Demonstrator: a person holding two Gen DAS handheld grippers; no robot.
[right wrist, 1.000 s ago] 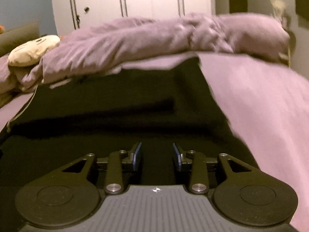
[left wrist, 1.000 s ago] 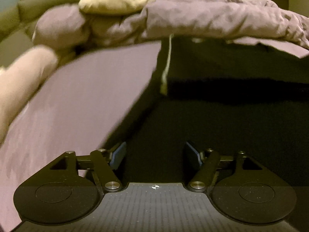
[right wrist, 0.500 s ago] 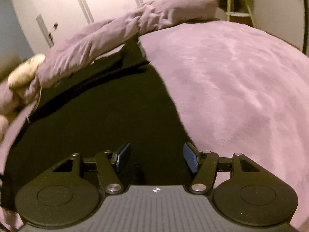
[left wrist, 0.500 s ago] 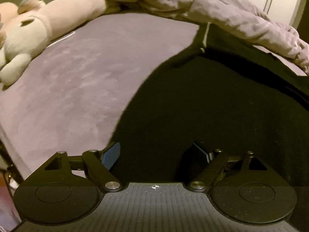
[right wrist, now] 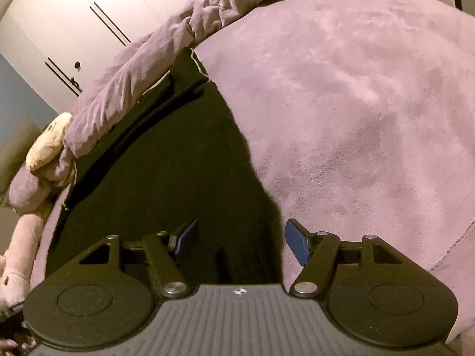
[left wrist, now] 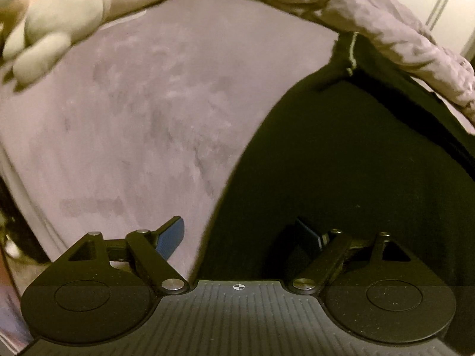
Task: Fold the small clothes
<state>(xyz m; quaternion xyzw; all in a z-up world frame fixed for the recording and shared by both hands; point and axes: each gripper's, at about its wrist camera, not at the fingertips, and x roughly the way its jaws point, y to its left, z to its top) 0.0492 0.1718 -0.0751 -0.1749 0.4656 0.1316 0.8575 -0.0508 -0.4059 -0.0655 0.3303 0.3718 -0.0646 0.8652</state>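
Here, the black garment lies flat on the purple bed, each near corner between released jaws of the left gripper and right gripper. Closing off-edge risks pinching the plush cover too.

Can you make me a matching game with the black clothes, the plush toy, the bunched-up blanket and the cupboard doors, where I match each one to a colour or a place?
Things:
1. black garment
2. plush toy
3. bunched blanket
4. cupboard doors

Places or colours:
A. white, with dark handles, behind the bed
B. spread flat on the purple bed cover, between the two grippers
C. cream-coloured, at the far left edge of the bed
D. purple and wrinkled, along the far side of the garment

Pairs: 1-B, 2-C, 3-D, 4-A
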